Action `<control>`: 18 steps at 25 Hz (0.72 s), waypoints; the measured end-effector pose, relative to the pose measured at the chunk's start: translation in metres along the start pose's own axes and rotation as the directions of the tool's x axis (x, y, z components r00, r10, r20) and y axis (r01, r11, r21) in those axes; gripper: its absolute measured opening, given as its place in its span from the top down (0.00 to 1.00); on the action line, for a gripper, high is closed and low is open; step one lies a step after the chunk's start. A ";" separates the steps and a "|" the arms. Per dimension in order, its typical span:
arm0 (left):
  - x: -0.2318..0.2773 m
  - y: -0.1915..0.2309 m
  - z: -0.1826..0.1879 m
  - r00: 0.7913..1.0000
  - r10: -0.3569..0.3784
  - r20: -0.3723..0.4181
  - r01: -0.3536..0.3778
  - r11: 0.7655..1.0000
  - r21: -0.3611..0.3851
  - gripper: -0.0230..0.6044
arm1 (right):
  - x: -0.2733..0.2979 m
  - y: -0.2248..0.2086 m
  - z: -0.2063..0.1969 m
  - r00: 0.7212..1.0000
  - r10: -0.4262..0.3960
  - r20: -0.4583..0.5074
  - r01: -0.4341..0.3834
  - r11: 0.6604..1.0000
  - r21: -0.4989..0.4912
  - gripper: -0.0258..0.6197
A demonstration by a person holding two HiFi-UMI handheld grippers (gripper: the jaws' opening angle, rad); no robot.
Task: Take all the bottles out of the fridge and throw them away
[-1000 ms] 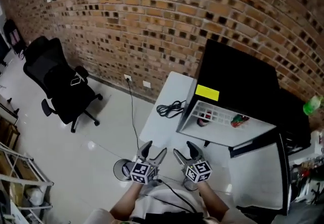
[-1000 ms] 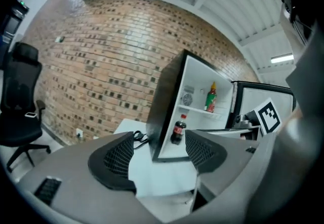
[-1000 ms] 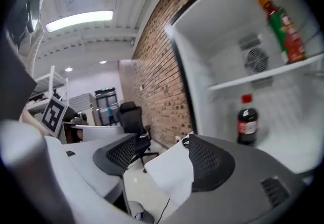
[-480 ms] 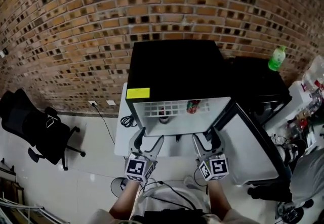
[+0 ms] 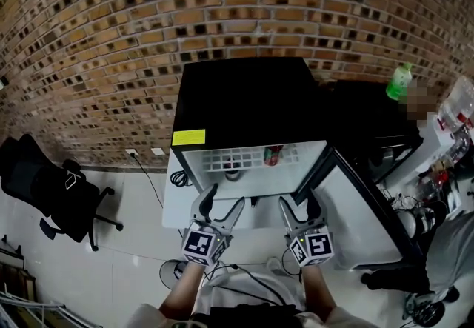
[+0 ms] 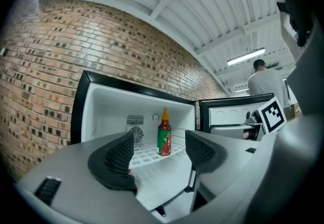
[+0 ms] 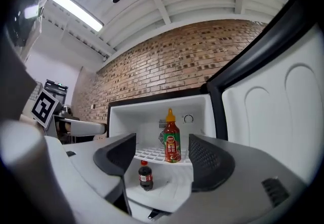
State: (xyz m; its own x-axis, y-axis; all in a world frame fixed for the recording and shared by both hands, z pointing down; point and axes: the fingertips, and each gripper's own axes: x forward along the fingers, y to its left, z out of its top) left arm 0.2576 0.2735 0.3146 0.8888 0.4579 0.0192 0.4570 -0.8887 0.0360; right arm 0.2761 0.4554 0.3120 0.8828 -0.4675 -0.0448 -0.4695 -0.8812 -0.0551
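A black mini fridge stands open, its door swung out to the right. On its white wire shelf stands a red sauce bottle with a yellow cap and green label, also seen from above as the sauce bottle and from the left gripper as the sauce bottle. A small dark cola bottle with a red cap stands on the fridge floor below. My left gripper and right gripper hover side by side before the opening, level, both open and empty, clear of the bottles.
A green bottle stands on the dark cabinet right of the fridge. The fridge rests on a white table with a coiled cable at its left. A black office chair is far left. A brick wall runs behind. A person stands in the background.
The view has swung from the fridge's side to face its open front. Both grippers have come up and now stand just before the opening, little moved in the last half second.
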 end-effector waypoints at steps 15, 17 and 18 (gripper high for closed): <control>-0.012 0.003 0.001 0.999 0.043 0.013 -0.043 0.999 -0.015 0.48 | 0.036 0.002 -0.027 0.992 0.073 -0.100 -0.070 0.997 0.037 0.46; -0.016 0.004 0.005 0.998 0.065 0.015 -0.064 0.997 -0.040 0.48 | 0.048 0.000 -0.028 0.990 0.073 -0.122 -0.071 0.997 0.019 0.46; -0.019 0.005 0.006 0.997 0.074 0.012 -0.073 0.996 -0.045 0.48 | 0.056 -0.001 -0.028 0.989 0.074 -0.127 -0.073 0.997 0.009 0.46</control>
State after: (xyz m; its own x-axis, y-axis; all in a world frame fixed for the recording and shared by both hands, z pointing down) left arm 0.2438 0.2601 0.3082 0.9205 0.3905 0.0095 0.3886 -0.9180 0.0790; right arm 0.3263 0.4286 0.3374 0.8404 -0.5363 0.0782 -0.5329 -0.8440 -0.0604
